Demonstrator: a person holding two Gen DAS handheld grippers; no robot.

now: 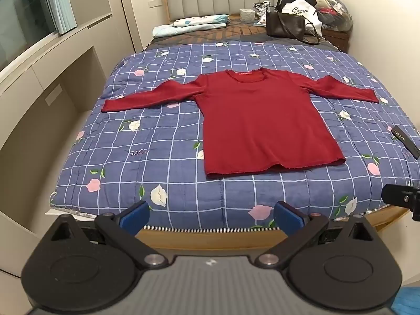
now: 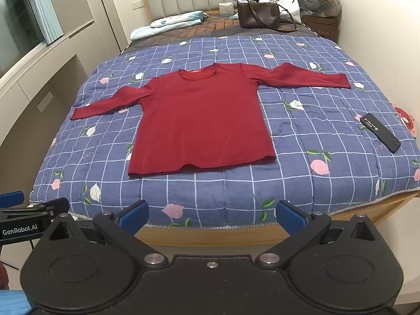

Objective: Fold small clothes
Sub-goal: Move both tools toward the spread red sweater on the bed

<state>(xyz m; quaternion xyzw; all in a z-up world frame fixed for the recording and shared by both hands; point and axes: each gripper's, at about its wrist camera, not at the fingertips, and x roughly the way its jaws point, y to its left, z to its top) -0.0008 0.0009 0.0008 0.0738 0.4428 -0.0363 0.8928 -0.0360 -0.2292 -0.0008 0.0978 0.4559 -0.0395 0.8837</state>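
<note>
A dark red long-sleeved top (image 1: 262,120) (image 2: 202,120) lies flat on the blue checked quilt (image 1: 183,191) (image 2: 302,183), front up, both sleeves spread out to the sides, hem toward me. My left gripper (image 1: 211,218) hangs over the bed's near edge, well short of the hem, jaws wide open and empty. My right gripper (image 2: 212,216) is in the same pose beside it, open with nothing between its blue pads (image 2: 288,216). Part of the left gripper shows at the left edge of the right wrist view.
A black remote (image 2: 380,132) (image 1: 405,141) lies on the quilt to the right of the top. Folded bedding (image 1: 191,25), a brown handbag (image 2: 258,15), bags and a cap crowd the headboard end. A cabinet wall (image 1: 39,105) runs along the bed's left side.
</note>
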